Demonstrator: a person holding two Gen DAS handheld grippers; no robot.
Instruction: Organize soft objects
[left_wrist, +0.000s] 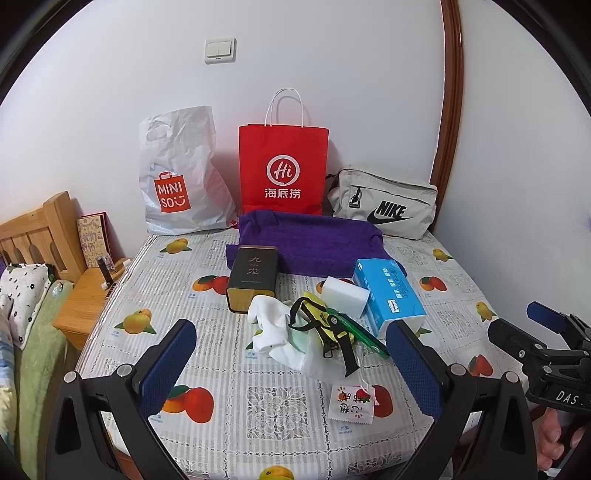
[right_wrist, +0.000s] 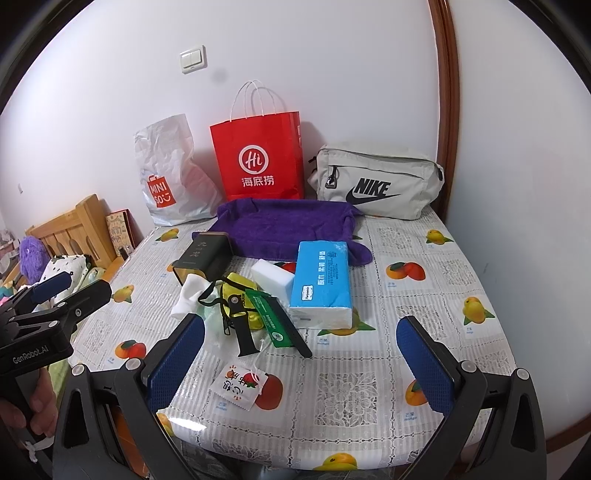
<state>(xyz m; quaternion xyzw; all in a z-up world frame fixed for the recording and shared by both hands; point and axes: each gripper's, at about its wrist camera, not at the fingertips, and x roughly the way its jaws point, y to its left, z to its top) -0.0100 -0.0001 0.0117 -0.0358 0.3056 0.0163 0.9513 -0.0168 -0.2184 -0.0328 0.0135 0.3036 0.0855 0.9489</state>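
Note:
A purple towel (left_wrist: 314, 240) (right_wrist: 284, 225) lies spread at the back of the table. In front of it sit a blue tissue pack (left_wrist: 388, 291) (right_wrist: 321, 280), a white sponge block (left_wrist: 345, 295) (right_wrist: 271, 275), a white cloth (left_wrist: 269, 328) (right_wrist: 188, 295), a yellow soft item (right_wrist: 240, 284) and a black watch strap (right_wrist: 240, 325). My left gripper (left_wrist: 291, 365) hovers open over the near table, short of the pile. My right gripper (right_wrist: 301, 365) is open too, with nothing between its fingers. Each view shows the other gripper at its edge.
Against the wall stand a white Miniso bag (left_wrist: 177, 177), a red paper bag (left_wrist: 282, 166) and a grey Nike pouch (left_wrist: 384, 203). A dark tin box (left_wrist: 253, 273), a green packet (right_wrist: 273, 321) and a small sachet (left_wrist: 351, 402) lie on the table. A wooden bed (left_wrist: 40, 229) is left.

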